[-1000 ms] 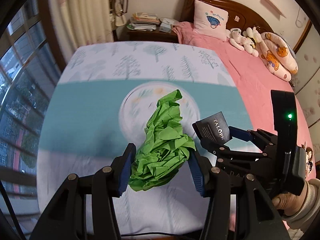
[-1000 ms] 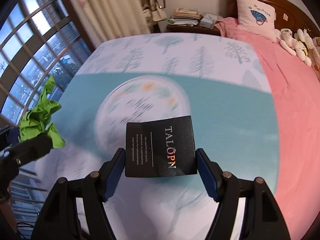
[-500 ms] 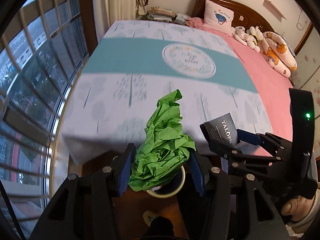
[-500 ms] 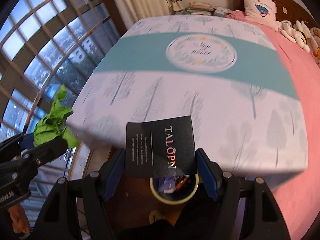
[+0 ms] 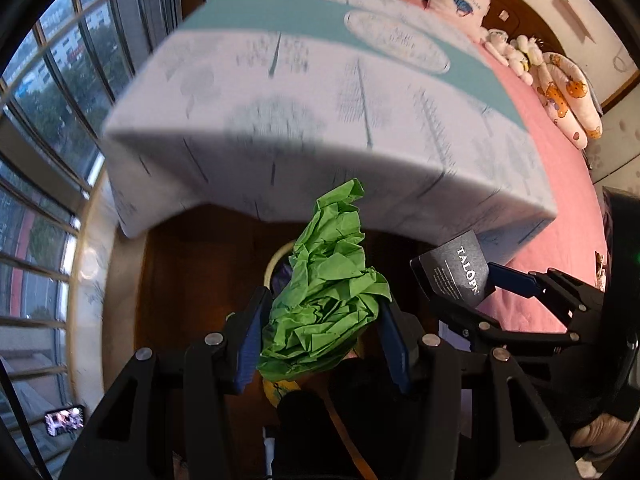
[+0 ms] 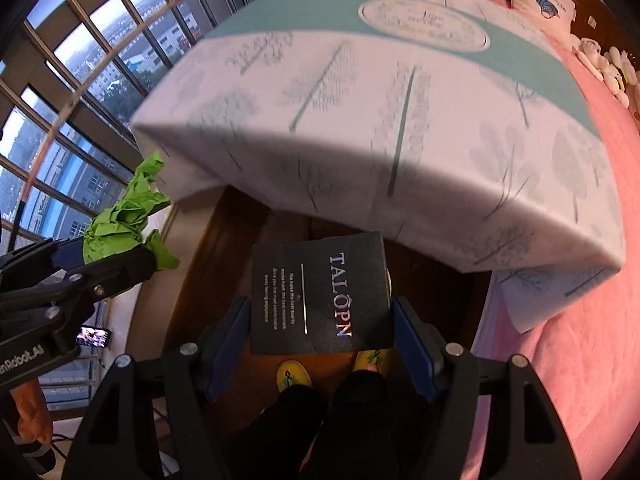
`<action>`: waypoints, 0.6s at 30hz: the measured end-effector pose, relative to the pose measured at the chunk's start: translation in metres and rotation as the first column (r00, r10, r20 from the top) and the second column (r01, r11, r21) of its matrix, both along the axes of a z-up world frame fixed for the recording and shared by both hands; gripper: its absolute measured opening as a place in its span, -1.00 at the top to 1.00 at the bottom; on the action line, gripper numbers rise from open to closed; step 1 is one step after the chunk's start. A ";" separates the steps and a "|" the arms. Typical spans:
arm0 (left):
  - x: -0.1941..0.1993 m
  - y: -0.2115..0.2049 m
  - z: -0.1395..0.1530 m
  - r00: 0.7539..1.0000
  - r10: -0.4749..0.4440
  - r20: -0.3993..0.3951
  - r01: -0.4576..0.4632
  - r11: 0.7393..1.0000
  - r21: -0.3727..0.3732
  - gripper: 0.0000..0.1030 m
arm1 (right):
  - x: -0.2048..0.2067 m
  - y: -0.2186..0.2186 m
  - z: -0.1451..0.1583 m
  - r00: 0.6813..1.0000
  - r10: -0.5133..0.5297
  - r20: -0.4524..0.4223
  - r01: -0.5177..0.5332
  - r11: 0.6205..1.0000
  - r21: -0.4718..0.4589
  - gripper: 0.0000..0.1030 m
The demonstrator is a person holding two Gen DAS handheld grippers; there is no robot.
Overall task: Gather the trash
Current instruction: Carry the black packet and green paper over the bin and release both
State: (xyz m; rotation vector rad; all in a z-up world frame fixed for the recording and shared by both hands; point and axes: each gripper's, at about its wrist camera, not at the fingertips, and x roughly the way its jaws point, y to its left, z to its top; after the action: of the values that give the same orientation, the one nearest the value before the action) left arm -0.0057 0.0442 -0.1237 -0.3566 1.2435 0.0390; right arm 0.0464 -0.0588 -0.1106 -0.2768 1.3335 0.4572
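Gripping crumpled green paper [image 5: 326, 304], left gripper [image 5: 320, 336] half-closed; right gripper [image 6: 320, 340] wide, clamping black card [image 6: 320, 294]. Both aimed down beyond bed corner [image 5: 132, 136] over bin [image 5: 276, 264], likely for dropping.

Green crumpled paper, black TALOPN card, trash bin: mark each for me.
Green crumpled paper [image 5: 328, 304]: left wrist view, middle of the wad.
Black TALOPN card [image 6: 320, 300]: right wrist view, card face.
Trash bin [image 5: 276, 260]: left wrist view, visible rim.
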 end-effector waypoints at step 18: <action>0.039 -0.015 -0.267 0.976 0.103 -0.192 -0.145 0.966 -0.217 -0.01 | 0.018 -0.035 -0.201 0.996 -0.023 -0.082 0.021 0.999 -0.027 -0.37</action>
State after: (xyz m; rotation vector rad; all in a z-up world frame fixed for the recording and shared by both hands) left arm 0.0337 0.0292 -0.3910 -0.6438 1.4070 0.0357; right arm 0.0639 -0.0936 -0.3118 -0.2669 1.4225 0.4368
